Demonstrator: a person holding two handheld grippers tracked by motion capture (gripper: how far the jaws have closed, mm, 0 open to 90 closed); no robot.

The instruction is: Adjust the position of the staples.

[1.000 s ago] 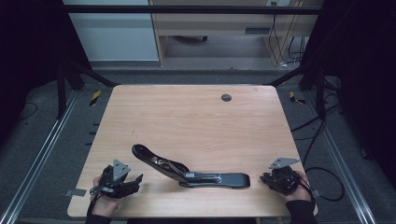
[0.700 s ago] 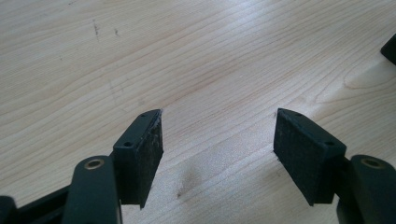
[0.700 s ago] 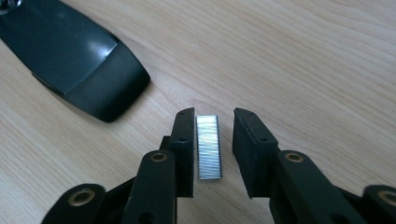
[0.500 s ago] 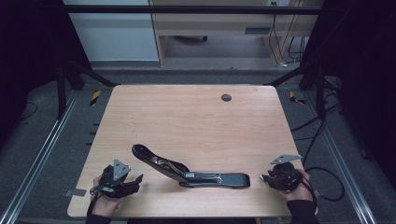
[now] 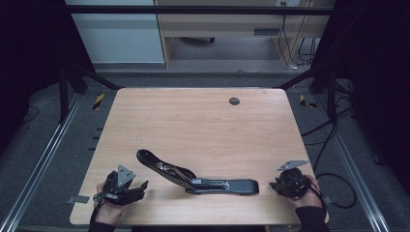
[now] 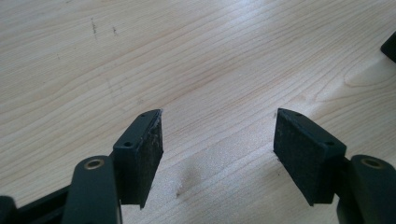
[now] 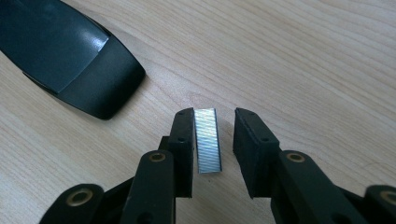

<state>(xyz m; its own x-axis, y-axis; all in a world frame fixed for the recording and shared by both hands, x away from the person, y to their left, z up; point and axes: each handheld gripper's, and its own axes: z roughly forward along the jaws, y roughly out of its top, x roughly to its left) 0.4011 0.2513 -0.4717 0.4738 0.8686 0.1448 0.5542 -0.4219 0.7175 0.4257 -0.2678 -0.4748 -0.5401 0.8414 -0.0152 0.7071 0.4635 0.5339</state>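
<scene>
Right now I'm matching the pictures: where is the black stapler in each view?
High view: black stapler lies opened, front centre.
Left gripper view: dark corner at right edge, probably it.
Right gripper view: rounded end, top left.
Shared landmark: wooden tabletop.

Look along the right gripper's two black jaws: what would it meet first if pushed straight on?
The right gripper has a silvery strip of staples between its just-closing jaws, a gap at one pad. Beyond lies bare light wooden table; the opened black stapler sits off-line, though depth is unclear.
</scene>
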